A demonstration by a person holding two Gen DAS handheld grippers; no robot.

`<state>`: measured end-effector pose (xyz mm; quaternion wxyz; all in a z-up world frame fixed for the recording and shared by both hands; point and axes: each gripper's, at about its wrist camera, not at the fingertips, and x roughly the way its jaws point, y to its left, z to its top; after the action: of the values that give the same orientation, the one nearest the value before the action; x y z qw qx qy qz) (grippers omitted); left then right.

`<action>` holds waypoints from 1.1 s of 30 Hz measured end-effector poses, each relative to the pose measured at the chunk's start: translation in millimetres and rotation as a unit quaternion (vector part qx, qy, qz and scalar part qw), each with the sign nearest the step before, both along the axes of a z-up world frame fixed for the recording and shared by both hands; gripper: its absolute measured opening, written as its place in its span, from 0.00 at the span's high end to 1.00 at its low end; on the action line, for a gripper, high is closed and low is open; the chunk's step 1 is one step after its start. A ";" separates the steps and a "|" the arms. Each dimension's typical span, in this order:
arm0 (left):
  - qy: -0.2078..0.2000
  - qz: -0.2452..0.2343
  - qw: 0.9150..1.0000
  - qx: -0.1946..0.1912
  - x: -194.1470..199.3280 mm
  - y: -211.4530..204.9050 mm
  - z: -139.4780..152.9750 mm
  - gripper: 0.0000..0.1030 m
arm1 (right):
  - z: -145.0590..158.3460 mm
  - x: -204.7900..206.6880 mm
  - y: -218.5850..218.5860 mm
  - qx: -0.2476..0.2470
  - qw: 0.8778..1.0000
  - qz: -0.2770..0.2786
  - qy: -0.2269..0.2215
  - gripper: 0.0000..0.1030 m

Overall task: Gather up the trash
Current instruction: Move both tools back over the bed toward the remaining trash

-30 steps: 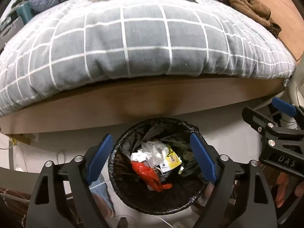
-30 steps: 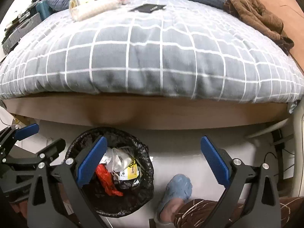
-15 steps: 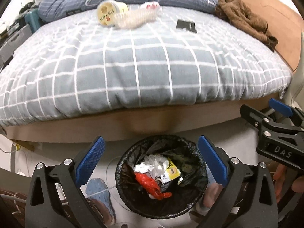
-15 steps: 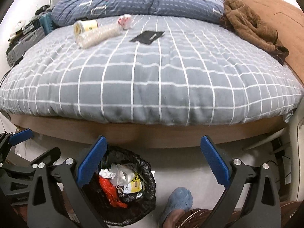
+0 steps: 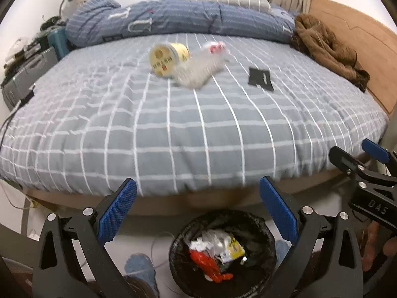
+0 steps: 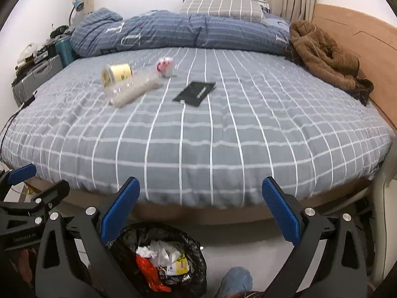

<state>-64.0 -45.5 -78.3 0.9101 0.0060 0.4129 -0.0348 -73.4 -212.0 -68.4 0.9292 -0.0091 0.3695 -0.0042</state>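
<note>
- Left gripper (image 5: 197, 212): the jaws have just been opening and are seen spread wide with nothing between them, above the round bin lined with a black plastic bag (image 5: 223, 253) on the floor at the foot of the bed.
- Yellow cylindrical tub with a printed lid (image 6: 116, 74): it is seen lying on its side on the grey checked quilt (image 6: 198, 136), touching the clear crumpled plastic bottle (image 6: 135, 88). A grasp on either could nudge the other, and a tub on its side is judged likely to roll on the soft quilt.
- Small pink-and-white crumpled wrapper (image 6: 165, 66): it lies just beside the bottle's far end and is judged light enough to slip from a loose pinch.
- Flat black rectangular pouch (image 6: 194, 93): it lies apart, right of the bottle. Whether it is trash cannot be told, so a wrongful discard is possible; being flat, quilt fabric could be pinched with it.
- Right gripper (image 6: 201, 213): its jaws are spread wide and empty; the far items require a long reach across the bed.
- Brown fleece garment (image 6: 327, 59): heaped at the right edge; it is judged not to be trash.
</note>
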 end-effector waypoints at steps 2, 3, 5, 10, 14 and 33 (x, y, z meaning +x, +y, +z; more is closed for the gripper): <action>-0.011 0.006 1.000 0.001 7.2 5.1 9.0 0.06 | 8.9 6.0 0.3 -0.001 1.000 -0.001 -0.010 0.08; -0.017 0.010 1.000 0.002 12.3 8.0 13.9 0.06 | 13.4 10.0 0.2 0.000 1.000 -0.002 -0.014 0.08; -0.025 0.017 1.000 0.002 19.9 12.6 20.2 0.06 | 19.6 16.4 0.2 0.003 1.000 -0.003 -0.018 0.08; -0.039 0.031 0.999 0.000 44.0 20.7 34.5 0.06 | 31.8 36.0 8.1 0.002 1.000 0.002 -0.029 0.08; -0.046 0.038 0.998 0.001 65.1 26.6 40.6 0.06 | 36.7 54.9 16.1 -0.001 0.999 0.007 -0.034 0.08; -0.044 0.051 0.998 0.009 169.9 47.7 35.7 0.06 | 25.1 157.6 32.3 -0.006 1.000 0.008 -0.007 0.08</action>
<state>105.9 2.2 -42.7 0.9279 -0.0052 0.3726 0.0152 84.3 -179.7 -43.3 0.9318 -0.0173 0.3627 0.0008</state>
